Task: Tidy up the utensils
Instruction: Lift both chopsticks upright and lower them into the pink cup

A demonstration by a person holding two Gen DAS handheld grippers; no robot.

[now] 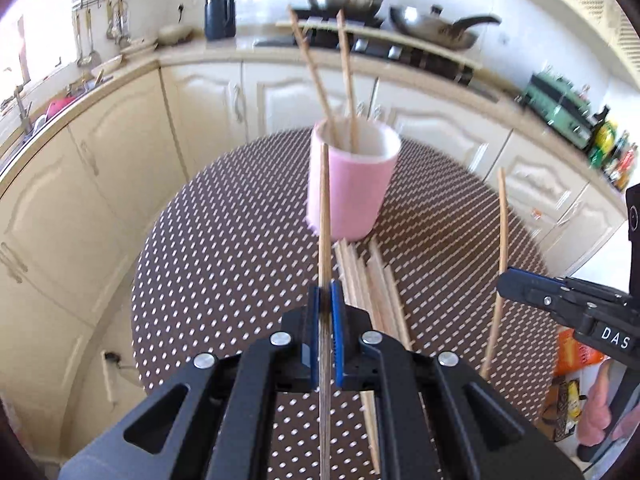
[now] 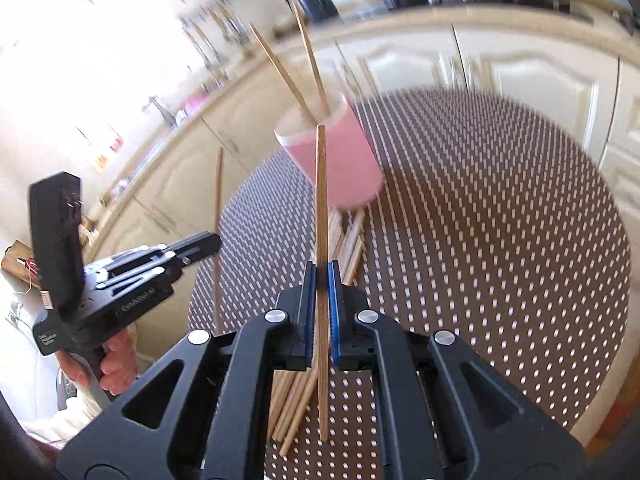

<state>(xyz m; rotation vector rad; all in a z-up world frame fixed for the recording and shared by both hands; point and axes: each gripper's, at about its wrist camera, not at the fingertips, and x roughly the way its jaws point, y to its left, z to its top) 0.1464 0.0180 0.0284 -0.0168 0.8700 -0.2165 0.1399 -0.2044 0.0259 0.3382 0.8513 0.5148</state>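
Before the pink cup [image 1: 352, 180], in the left wrist view, the left gripper [image 1: 325, 300] pinches one chopstick [image 1: 325, 208] upright, likely for dropping in beside the two standing chopsticks [image 1: 346, 76]. Loose chopsticks [image 1: 376, 280] lie at the cup's foot. From the right wrist view, the right gripper [image 2: 321, 280] clamps another chopstick [image 2: 321, 200]; the table [image 2: 500, 260] right of the cup lies open.
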